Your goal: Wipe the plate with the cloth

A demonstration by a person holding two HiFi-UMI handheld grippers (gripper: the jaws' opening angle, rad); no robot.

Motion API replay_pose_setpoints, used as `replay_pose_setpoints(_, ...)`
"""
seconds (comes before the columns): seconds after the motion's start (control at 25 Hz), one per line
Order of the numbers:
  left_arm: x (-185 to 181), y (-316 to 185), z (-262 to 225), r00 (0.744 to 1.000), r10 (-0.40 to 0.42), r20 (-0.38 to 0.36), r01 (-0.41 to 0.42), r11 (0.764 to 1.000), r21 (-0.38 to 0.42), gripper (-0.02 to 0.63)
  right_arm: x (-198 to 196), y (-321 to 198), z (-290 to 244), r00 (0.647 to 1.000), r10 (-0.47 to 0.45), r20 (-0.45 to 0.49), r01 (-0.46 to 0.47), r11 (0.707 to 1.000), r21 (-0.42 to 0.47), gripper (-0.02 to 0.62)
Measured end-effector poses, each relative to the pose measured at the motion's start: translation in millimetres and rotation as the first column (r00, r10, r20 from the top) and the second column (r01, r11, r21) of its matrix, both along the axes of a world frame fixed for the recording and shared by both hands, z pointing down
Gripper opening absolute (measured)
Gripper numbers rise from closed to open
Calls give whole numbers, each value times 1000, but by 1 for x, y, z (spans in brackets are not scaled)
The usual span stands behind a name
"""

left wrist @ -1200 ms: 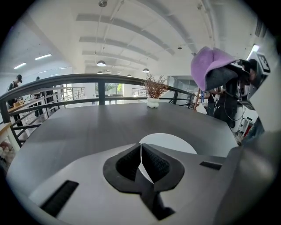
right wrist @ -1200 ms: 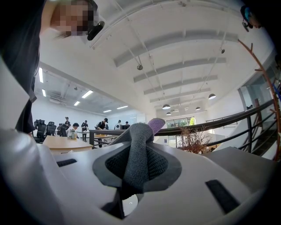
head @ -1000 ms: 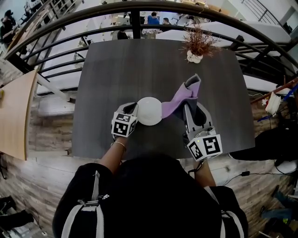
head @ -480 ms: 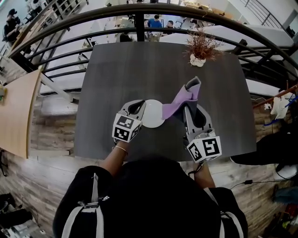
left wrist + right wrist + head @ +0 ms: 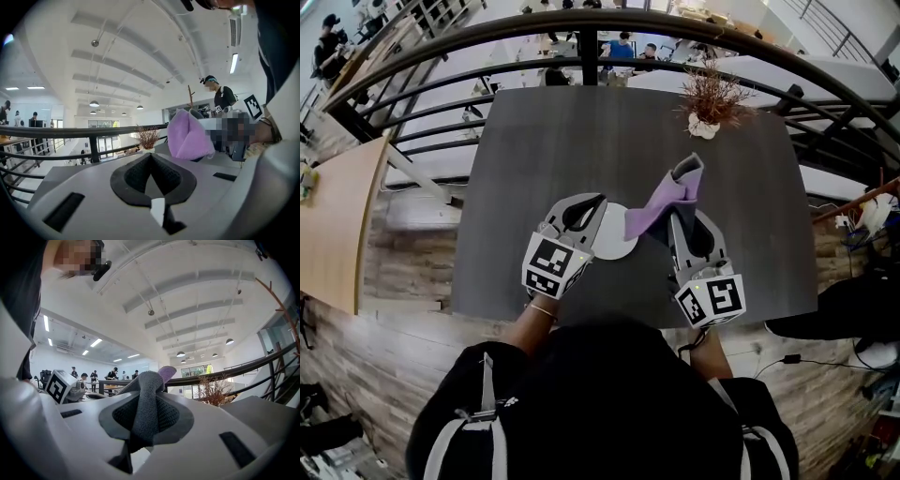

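The plate (image 5: 619, 240), partly hidden mid-frame, is clamped by the fingers of the left gripper (image 5: 592, 210), the cloth (image 5: 667, 199) by those of the right gripper (image 5: 675, 221).

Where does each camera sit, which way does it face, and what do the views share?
Head view: on the person's head, facing steeply down at the table; shows shoulders, forearms, left claw, right claw.
Left gripper view: rides the left claw, facing level along jaws shut on the plate rim; dark clothing at right.
Right gripper view: rides the right claw, facing level along jaws shut on the cloth; dark clothing at left.
Shared: all three show the cloth; both gripper views show the plant.
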State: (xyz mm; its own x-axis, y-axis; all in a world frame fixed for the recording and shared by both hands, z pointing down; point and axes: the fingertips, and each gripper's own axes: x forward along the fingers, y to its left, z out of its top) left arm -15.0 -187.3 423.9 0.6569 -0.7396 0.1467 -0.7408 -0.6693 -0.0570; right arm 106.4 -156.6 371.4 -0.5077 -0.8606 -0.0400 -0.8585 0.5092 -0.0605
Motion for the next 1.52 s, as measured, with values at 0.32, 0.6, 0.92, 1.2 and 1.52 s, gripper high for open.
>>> replay_pose_setpoints(0.32,3,12,-39,999,32,-9,-31,995,91,8,-8,-2,-7,1000,-29,-8,29,999,17,63)
replay_pose_setpoints(0.6,3,20,-56,999,50,-6,-49,990,129,8,-18,0,-12,999,-51,-6,51,998,24,63)
replay_pose_setpoints(0.92,9,22,-54,998,61,5,-61,991,121,8,-20,1,-14,997,-67,-22,68,997,29,63)
replay_pose_setpoints(1.2,7,25,-55,998,59,-9,-57,992,109,8,-24,6,-18,996,-78,-36,79,996,38,63)
replay_pose_setpoints(1.52,7,26,-55,998,62,-6,-61,991,116,8,-25,6,-19,995,-84,-46,86,995,44,61)
